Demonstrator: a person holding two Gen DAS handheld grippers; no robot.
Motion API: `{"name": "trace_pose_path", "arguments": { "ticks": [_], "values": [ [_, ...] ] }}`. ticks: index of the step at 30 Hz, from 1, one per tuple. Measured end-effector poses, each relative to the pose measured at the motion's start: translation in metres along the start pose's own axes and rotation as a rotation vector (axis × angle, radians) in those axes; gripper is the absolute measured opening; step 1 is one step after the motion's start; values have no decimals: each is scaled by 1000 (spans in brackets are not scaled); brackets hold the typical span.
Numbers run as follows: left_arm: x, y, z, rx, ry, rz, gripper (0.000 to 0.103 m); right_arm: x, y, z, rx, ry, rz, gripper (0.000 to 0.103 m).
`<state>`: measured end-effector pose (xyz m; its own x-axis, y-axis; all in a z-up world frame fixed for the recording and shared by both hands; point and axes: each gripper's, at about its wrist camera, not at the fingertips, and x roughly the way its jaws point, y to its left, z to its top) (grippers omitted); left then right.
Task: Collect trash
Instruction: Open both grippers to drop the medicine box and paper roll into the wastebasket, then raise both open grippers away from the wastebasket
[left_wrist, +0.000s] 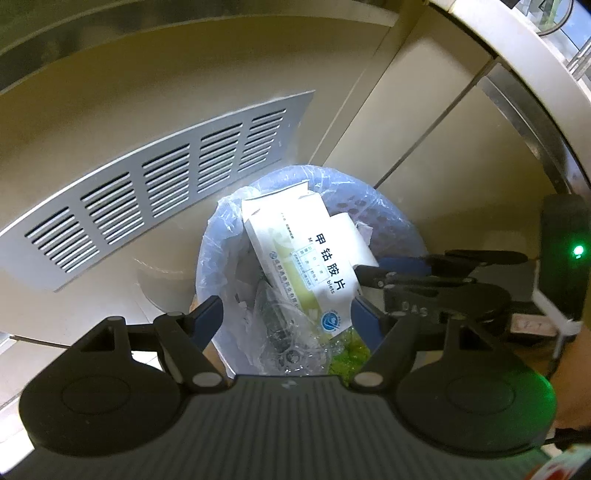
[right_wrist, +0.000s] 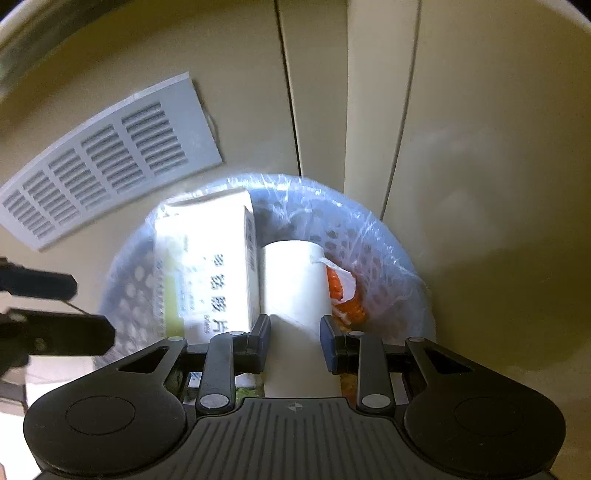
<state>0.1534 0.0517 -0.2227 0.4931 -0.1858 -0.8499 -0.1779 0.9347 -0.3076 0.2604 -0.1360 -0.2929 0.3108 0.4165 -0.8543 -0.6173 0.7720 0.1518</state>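
A blue perforated bin (left_wrist: 207, 240) (right_wrist: 399, 236) with a clear liner stands on the floor against a beige cabinet. In it a white-and-green medicine box (left_wrist: 295, 258) (right_wrist: 207, 266) leans upright. Beside the box is a white cylinder (right_wrist: 295, 280) (left_wrist: 352, 236), and my right gripper (right_wrist: 295, 332) (left_wrist: 373, 271) is shut on it over the bin. An orange wrapper (right_wrist: 343, 291) lies just right of the cylinder. My left gripper (left_wrist: 286, 314) (right_wrist: 94, 310) hangs open above the bin's near rim with nothing between its fingers. Clear plastic (left_wrist: 284, 325) and green scraps (left_wrist: 351, 350) lie lower in the bin.
A grey vent grille (left_wrist: 147, 184) (right_wrist: 103, 166) sits in the cabinet panel left of the bin. Cabinet door seams (right_wrist: 291, 110) run up behind it. A metal counter edge (left_wrist: 535, 74) curves overhead at the right. A black unit with a green light (left_wrist: 565, 254) is at the far right.
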Motion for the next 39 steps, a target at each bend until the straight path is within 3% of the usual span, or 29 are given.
{"name": "trace_pose_path", "arguments": {
  "ticks": [1, 3, 5, 29, 39],
  "values": [
    [-2, -1, 0, 3, -2, 3, 73, -4, 1, 0, 0, -8, -7, 31],
    [-6, -1, 0, 8, -9, 9, 73, -14, 4, 1, 3, -24, -11, 48],
    [-11, -3, 0, 10, -16, 13, 73, -25, 9, 0, 7, -39, -13, 55],
    [-86, -43, -9, 55, -28, 126, 75, -134, 17, 4, 60, 42, 40, 59],
    [-112, -63, -2, 75, -52, 125, 81, -182, 18, 16, 51, -1, 40, 66]
  ]
}}
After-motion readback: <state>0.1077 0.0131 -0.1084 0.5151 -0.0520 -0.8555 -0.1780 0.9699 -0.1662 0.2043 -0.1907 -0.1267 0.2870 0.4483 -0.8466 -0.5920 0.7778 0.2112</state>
